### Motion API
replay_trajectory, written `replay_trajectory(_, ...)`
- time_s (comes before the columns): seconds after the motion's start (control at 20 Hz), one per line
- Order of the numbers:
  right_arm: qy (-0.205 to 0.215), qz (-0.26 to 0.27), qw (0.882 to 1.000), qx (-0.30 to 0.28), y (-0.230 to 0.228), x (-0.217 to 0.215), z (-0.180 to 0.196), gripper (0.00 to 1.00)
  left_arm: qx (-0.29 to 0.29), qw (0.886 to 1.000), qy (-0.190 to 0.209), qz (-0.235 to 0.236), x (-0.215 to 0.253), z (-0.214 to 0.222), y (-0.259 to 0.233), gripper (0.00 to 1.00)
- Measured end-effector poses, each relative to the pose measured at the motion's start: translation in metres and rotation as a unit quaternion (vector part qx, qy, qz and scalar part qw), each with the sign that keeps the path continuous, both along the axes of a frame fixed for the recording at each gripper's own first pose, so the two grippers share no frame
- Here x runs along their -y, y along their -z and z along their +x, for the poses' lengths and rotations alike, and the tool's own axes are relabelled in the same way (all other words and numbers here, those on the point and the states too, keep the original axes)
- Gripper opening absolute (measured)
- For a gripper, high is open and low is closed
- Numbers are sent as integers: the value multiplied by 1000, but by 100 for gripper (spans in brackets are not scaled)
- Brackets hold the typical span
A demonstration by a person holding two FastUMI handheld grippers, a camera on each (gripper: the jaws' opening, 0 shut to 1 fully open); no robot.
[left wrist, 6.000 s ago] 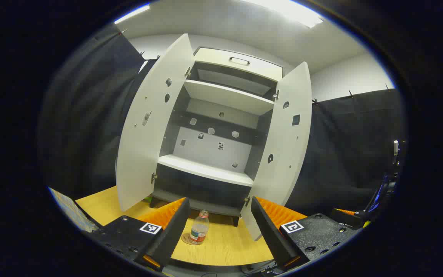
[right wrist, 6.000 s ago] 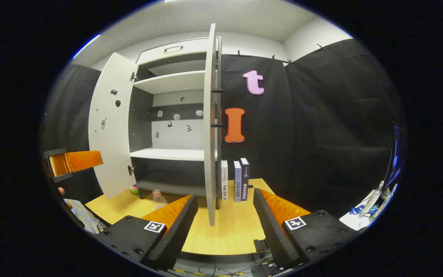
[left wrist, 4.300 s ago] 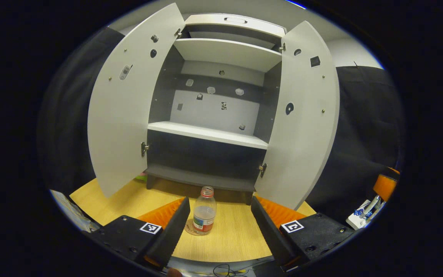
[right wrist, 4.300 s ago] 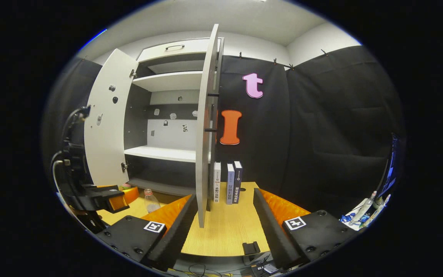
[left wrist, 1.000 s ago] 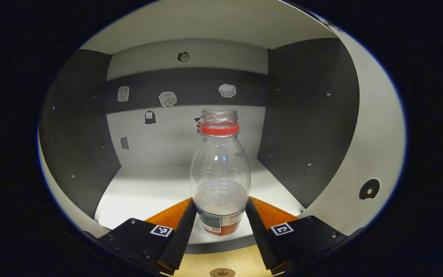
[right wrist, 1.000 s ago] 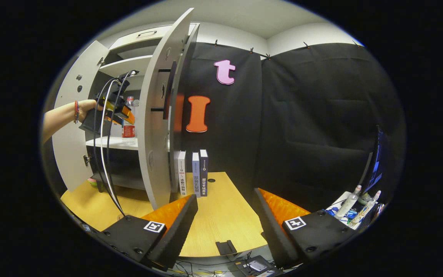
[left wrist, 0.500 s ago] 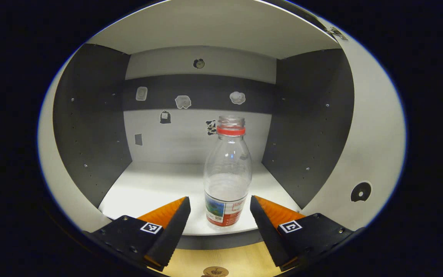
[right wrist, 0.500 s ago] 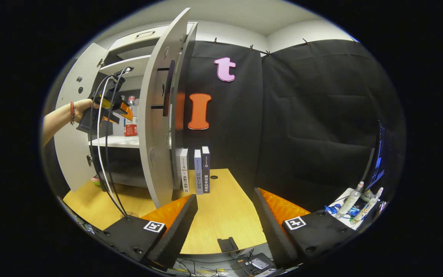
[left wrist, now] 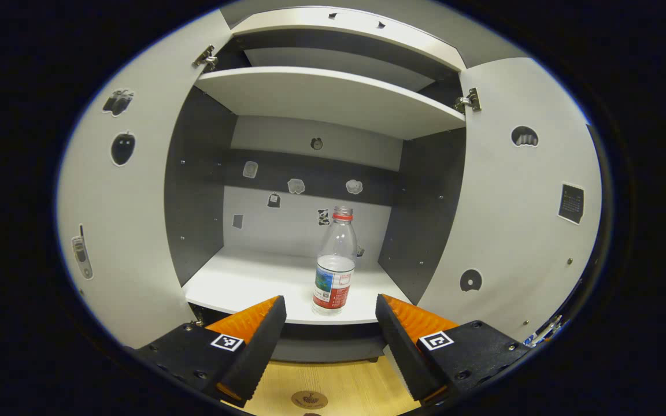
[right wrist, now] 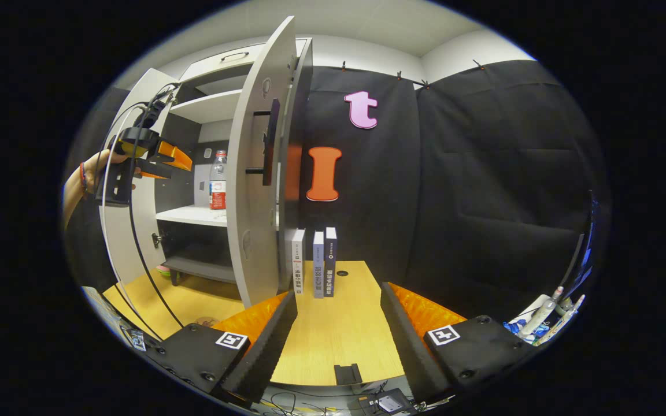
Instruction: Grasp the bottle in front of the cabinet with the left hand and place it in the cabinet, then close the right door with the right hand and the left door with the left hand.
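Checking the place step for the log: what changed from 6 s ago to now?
The bottle went from the tabletop in front of the cabinet up onto its white shelf. The left gripper closed on it, carried it in, then let go and backed away; its jaws now stand open, clear of the bottle. Unchanged: both doors open, the right gripper open and idle over the table, the books in place.

One bottle (left wrist: 335, 263) on a cabinet (left wrist: 321, 98) shelf, two open doors, three books (right wrist: 314, 262) upright on one table (right wrist: 341, 335), two grippers.
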State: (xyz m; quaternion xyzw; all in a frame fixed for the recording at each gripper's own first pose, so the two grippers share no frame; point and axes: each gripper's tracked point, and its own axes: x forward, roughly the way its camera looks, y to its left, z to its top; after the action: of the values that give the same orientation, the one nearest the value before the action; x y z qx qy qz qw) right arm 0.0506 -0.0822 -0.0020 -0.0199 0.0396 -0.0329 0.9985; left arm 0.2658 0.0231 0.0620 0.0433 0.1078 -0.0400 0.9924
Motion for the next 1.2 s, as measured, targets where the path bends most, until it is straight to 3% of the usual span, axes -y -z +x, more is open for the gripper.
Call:
replay_trajectory(0.25,-39,12,999,9,-17,-16,26,97,45,998,-24,29,-13,-70,-11,95)
replay_trajectory(0.65,-76,-6,997,21,-42,-43,75,97,59,997,-48,-8,-33,-143,-2,95)
replay_trajectory(0.95,-71,-5,997,4,-37,-69,106,100,77,995,-62,-4,-79,-147,-11,95)
replay_trajectory(1.15,-24,-5,1000,16,-44,-66,113,96,69,997,-39,7,-99,-134,-11,95)
replay_trajectory(1.2,-17,-1,1000,16,-43,-68,113,100,68,997,-28,5,-101,-131,-11,95)
